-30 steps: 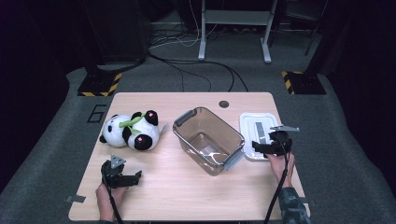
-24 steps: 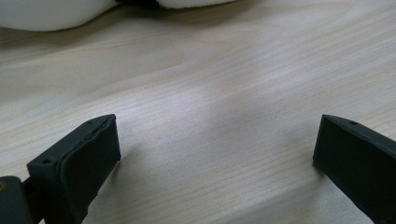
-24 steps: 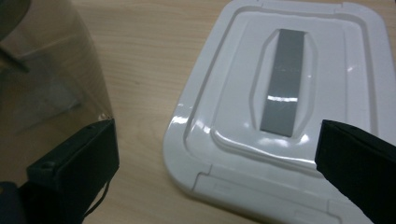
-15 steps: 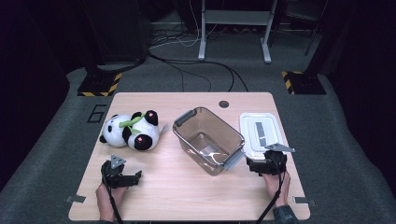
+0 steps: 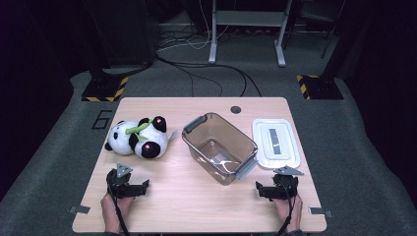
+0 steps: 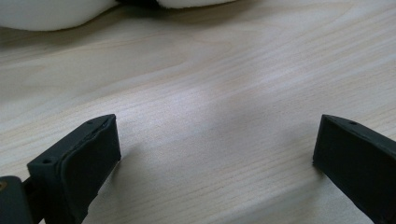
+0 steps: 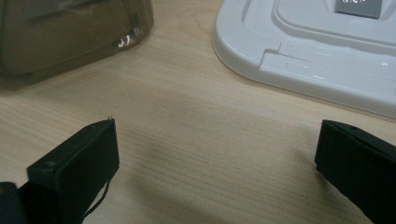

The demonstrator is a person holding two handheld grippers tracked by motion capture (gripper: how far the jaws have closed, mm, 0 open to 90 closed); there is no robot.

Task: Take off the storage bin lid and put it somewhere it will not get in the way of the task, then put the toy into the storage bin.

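We rested our left gripper (image 5: pixel 144 186) low on the near left of the counter (image 5: pixel 196 206), with its jaws spread wide and nothing between them. In the left gripper view the white fur of the toy panda (image 6: pixel 70 11) sat just past the jaws. The panda (image 5: pixel 137 138) lay on its side, far from our hand and a little to the left of the box, so we think it was waiting to be picked up.

In the middle stood the clear box (image 5: pixel 220 147), turned at a slant, with its top open and nothing inside. That left room to drop the panda in.

The white lid (image 5: pixel 275 142) lay flat on the right, beside the box but not touching it, so the box stayed open.

Our right gripper (image 5: pixel 259 189) lay near the right edge, just near of the lid, jaws wide apart and holding nothing. Both hands lay flat at the near edge, with the grippers pointing toward the middle.
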